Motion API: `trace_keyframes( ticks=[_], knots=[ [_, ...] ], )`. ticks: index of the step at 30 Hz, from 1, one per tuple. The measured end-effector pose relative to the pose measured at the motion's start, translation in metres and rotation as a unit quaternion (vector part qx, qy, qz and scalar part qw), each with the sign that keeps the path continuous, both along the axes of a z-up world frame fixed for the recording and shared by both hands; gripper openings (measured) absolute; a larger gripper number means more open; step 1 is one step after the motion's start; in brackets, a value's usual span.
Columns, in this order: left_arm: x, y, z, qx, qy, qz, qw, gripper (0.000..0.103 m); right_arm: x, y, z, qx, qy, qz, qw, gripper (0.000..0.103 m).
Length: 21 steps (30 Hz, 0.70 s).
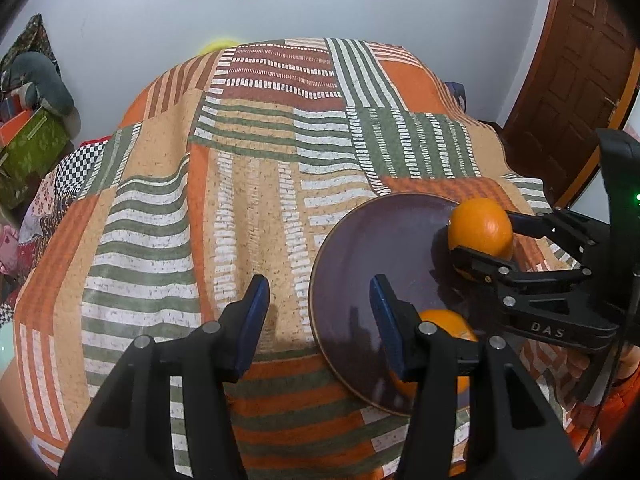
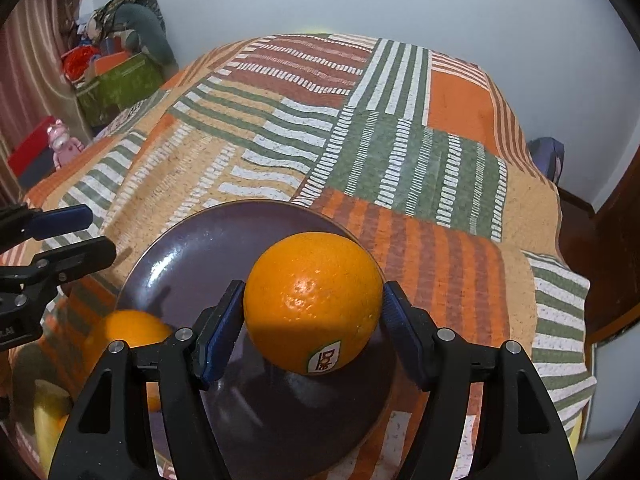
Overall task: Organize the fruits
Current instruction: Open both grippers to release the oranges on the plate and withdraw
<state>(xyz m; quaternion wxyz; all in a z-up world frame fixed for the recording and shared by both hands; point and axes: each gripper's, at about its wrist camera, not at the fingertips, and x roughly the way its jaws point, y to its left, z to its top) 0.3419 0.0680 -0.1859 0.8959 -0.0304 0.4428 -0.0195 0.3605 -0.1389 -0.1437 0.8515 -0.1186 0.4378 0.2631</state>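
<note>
A patchwork bedspread (image 2: 400, 160) is spread under a dark plate (image 2: 192, 248). Over the plate, an orange (image 2: 312, 300) is clamped by the right gripper (image 2: 314, 334); beside the plate's rim, the left gripper (image 1: 316, 320) is held apart, empty.

1. The left wrist view looks forward and steeply down along the left gripper (image 1: 318, 296), close above the patterned bedspread (image 1: 240, 160), facing the white wall (image 1: 360, 0).
2. The right wrist view sits to its right, looking the same way along the right gripper (image 2: 314, 306), very near the held orange (image 2: 312, 300).
3. The 2 views share the dark plate (image 1: 380, 240) (image 2: 192, 248), the 2nd orange (image 1: 444, 320) (image 2: 132, 328), the bedspread and the wall. Each also sees the other's gripper at its edge.
</note>
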Motion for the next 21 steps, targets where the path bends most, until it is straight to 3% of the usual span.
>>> trace_keyframes(
  ticks=[4,10,12,21],
  knots=[
    [-0.008,-0.002,0.007,0.0,-0.003,0.0,1.0,0.052,-0.01,-0.003,0.013,-0.003,-0.031,-0.005,1.0,0.083],
    [-0.03,-0.007,0.026,0.002,-0.016,-0.005,0.9999,0.053,-0.031,-0.011,0.036,-0.001,-0.053,-0.008,0.999,0.084],
    [-0.041,-0.008,0.034,0.001,-0.023,-0.005,0.9997,0.058,-0.041,-0.016,0.043,0.001,-0.06,-0.01,0.998,0.084],
    [-0.087,-0.015,0.056,0.01,-0.033,-0.011,0.9993,0.064,-0.084,-0.044,0.073,0.047,-0.065,-0.025,0.996,0.084]
  ],
)
